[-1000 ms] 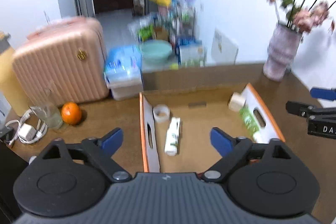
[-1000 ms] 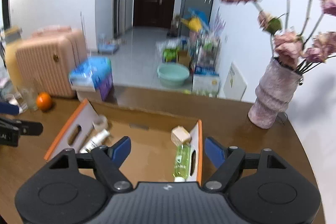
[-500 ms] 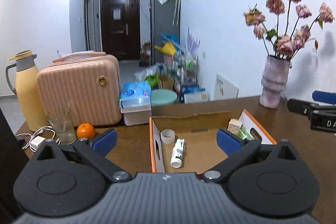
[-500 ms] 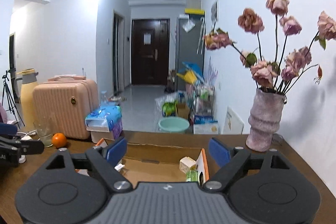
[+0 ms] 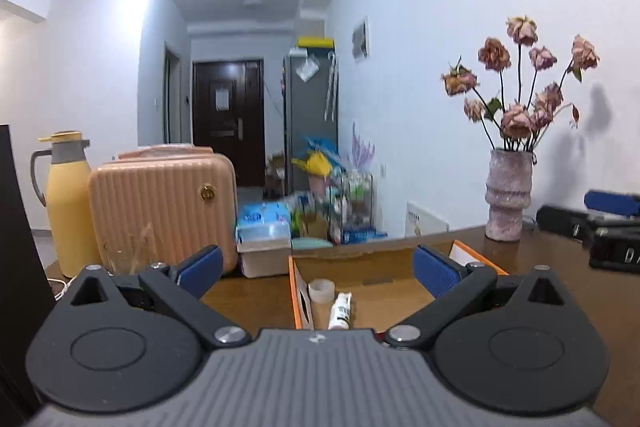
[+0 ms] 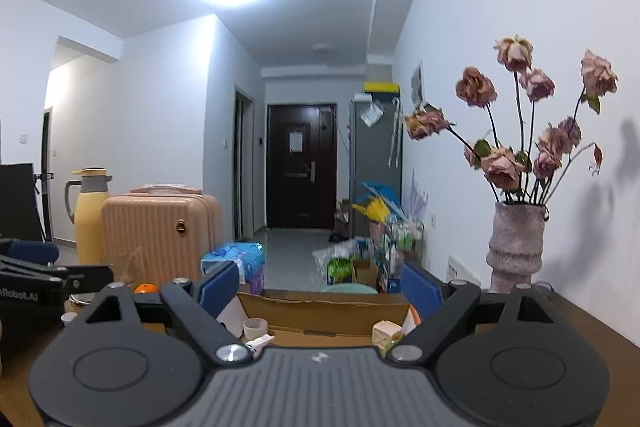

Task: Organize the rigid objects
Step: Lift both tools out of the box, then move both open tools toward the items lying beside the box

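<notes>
The cardboard box (image 5: 352, 259) sits toward the far edge of the tabletop (image 5: 248, 297) and already holds a tape roll (image 5: 321, 290), a white tube (image 5: 341, 311) and a small beige carton (image 6: 386, 331). Left gripper (image 5: 316, 263) and right gripper (image 6: 320, 287) are both spread wide, holding nothing. Sorting looks largely done; an orange (image 6: 145, 288) remains outside near the left edge.

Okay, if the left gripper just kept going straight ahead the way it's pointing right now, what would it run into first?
Probably nothing on the table: the open left gripper points nearly level, over the cardboard box holding the tape roll and white tube. Beyond the box's far wall the line looks free, though depth is unclear.
</notes>
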A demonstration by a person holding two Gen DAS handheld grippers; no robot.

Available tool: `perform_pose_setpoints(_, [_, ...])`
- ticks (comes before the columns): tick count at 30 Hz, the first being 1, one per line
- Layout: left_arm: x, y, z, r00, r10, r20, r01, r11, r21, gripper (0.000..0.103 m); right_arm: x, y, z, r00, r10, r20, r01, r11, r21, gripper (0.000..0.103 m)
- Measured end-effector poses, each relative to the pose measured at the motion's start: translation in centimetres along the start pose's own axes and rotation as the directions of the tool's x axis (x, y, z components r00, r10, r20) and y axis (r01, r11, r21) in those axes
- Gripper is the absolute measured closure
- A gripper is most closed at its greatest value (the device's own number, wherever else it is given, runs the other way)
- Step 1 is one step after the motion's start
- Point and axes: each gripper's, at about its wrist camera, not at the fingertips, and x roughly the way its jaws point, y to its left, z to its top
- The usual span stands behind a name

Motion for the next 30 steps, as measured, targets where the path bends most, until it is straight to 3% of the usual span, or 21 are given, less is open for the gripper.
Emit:
perform_pose_setpoints(6, [-1.2,0.7,-2.4,1.000,0.001,0.012,0.000,0.999,-0.049,0.000,-0.2,0.0,-3.0,1.000,-0.014,-0.028,0.015,0.999,0.036,0.015])
perform_pose_setpoints(11, [-3.2,1.0,-5.4,1.000,-0.003,-0.001,0.003,1.000,-0.011,0.000,-1.7,0.1,-5.5,0.998,0.003,-0.063,-0.001,1.000,0.031,0.014])
perform_pose_setpoints(18, [-6.7,1.8,-8.1,0.999,-0.033,-0.029,0.031,0.998,-0.062,0.000,-5.4,1.4,-8.1,0.997,0.030,-0.065,-0.029,0.999,0.015,0.014])
perform_pose_setpoints(30, [-15.2,1.0,-11.8,0.999,-0.033,0.020,0.033,0.999,-0.013,0.000,-12.3,4.0,-10.8,0.992,0.100,-0.070,-0.104,0.994,-0.043,0.014])
